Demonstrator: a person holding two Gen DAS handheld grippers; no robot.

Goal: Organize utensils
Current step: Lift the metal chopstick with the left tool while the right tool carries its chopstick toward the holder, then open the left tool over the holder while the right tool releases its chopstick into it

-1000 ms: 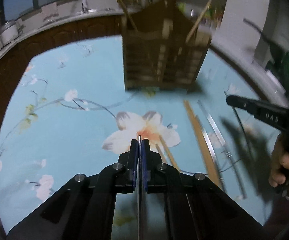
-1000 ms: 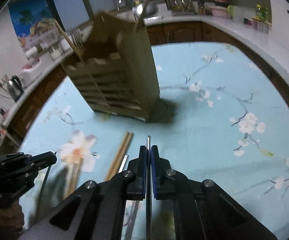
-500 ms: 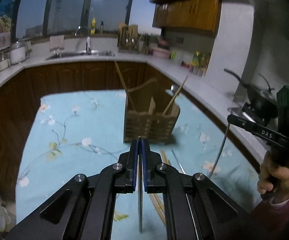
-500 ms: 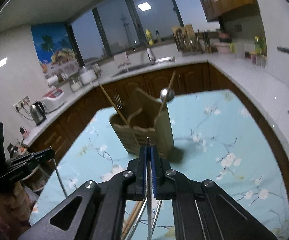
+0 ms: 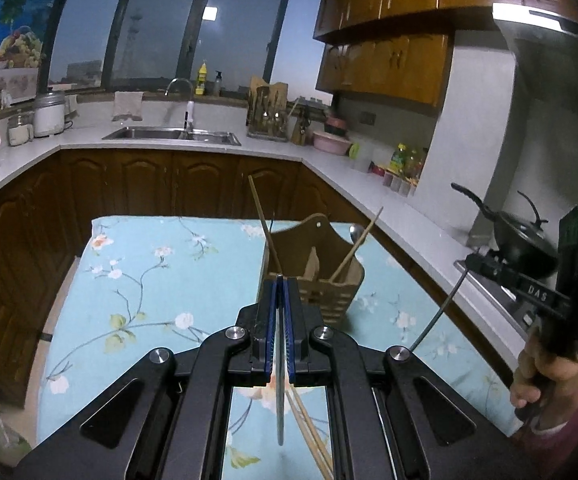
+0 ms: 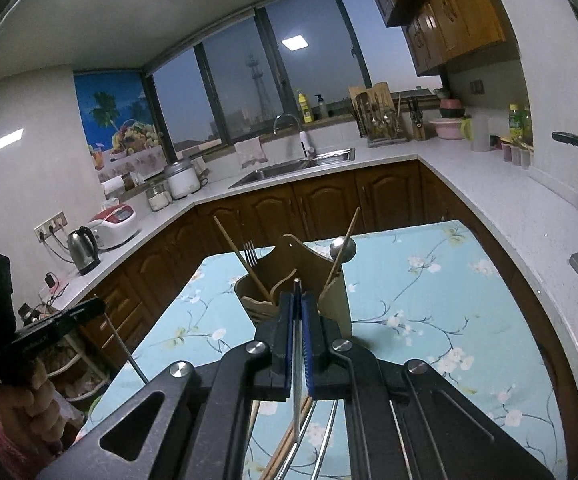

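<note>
Now both grippers higher than before, left gripper and right gripper jaws each clenched on a metal utensil.

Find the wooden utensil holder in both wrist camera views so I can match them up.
Left wrist: wooden utensil holder at centre, just beyond the gripper tips.
Right wrist: holder at centre, partly behind the gripper tips.
Shared landmark: sink faucet below the window.

Left tongs clamping metal utensil
</note>
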